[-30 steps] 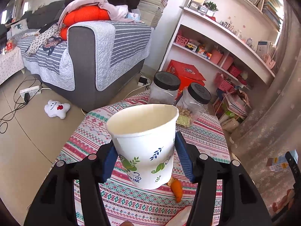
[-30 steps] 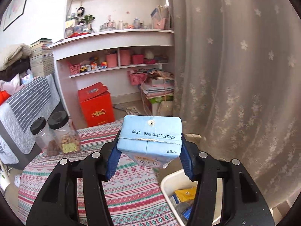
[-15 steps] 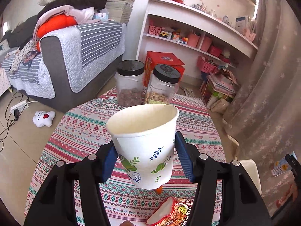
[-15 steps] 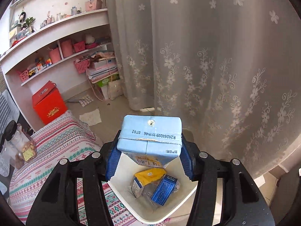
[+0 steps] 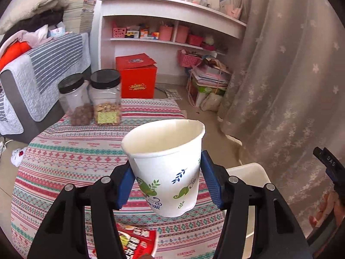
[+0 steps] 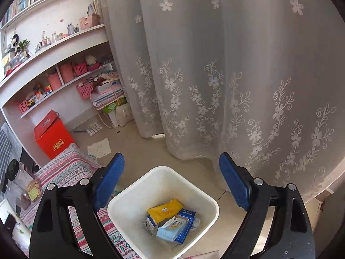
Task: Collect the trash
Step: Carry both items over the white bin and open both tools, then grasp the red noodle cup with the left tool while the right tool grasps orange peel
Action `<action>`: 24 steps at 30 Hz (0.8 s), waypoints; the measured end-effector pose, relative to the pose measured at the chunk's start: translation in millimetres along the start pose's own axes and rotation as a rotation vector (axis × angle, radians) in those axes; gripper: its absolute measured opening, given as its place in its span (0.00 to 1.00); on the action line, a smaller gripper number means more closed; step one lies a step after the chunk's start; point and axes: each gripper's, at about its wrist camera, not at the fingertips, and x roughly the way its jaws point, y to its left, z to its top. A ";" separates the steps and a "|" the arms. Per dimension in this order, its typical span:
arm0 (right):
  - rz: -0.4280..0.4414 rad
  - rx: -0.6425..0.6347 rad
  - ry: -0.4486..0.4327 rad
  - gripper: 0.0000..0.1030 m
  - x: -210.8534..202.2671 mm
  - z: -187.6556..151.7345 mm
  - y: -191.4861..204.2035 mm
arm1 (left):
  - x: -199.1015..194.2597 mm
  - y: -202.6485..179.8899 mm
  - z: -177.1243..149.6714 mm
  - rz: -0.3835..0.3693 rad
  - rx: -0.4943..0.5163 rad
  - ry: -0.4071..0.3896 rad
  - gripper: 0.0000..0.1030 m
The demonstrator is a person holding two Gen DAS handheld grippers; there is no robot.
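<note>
My left gripper (image 5: pixel 167 183) is shut on a white paper cup (image 5: pixel 166 166) with green leaf prints, held above the patterned tablecloth (image 5: pixel 71 157). A red snack wrapper (image 5: pixel 138 242) lies on the cloth below it. My right gripper (image 6: pixel 171 183) is open and empty, hanging over the white trash bin (image 6: pixel 129 196). In the bin lie a light blue carton (image 6: pixel 172 229), a yellow packet (image 6: pixel 165 209) and a dark blue carton (image 6: pixel 187 213). The bin's rim also shows in the left wrist view (image 5: pixel 248 170), right of the table.
Two black-lidded jars (image 5: pixel 105 99) of snacks stand at the table's far side. A red box (image 5: pixel 135 77) and white shelves (image 5: pixel 172 21) lie behind. A lace curtain (image 6: pixel 237 75) hangs right behind the bin. A sofa (image 5: pixel 25 82) is at left.
My right gripper opened and the light blue carton dropped into the bin. My left gripper swung right with the cup, bringing the bin into its view.
</note>
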 end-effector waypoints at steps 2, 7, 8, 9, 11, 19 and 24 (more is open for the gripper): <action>-0.024 0.028 -0.016 0.89 0.5 5.7 -13.4 | 8.6 -24.9 0.6 -0.039 0.022 0.021 0.56; -0.050 0.109 0.003 0.89 9.3 16.5 -46.0 | 29.6 -87.8 -9.0 -0.125 0.070 0.082 0.56; -0.050 0.125 0.005 0.89 10.5 18.2 -51.3 | 34.1 -99.5 -11.3 -0.139 0.078 0.094 0.56; -0.047 0.140 0.006 0.89 10.9 20.0 -56.2 | 39.0 -111.2 -14.1 -0.152 0.084 0.106 0.56; -0.043 0.166 0.001 0.89 10.1 22.8 -64.3 | 47.6 -132.8 -19.3 -0.173 0.095 0.127 0.56; -0.026 0.229 0.016 0.91 14.6 26.5 -83.3 | 84.0 -183.5 -35.6 -0.217 0.050 0.274 0.74; 0.016 0.216 0.048 0.92 19.4 27.6 -78.9 | 71.8 -160.9 -51.5 -0.176 0.053 0.325 0.79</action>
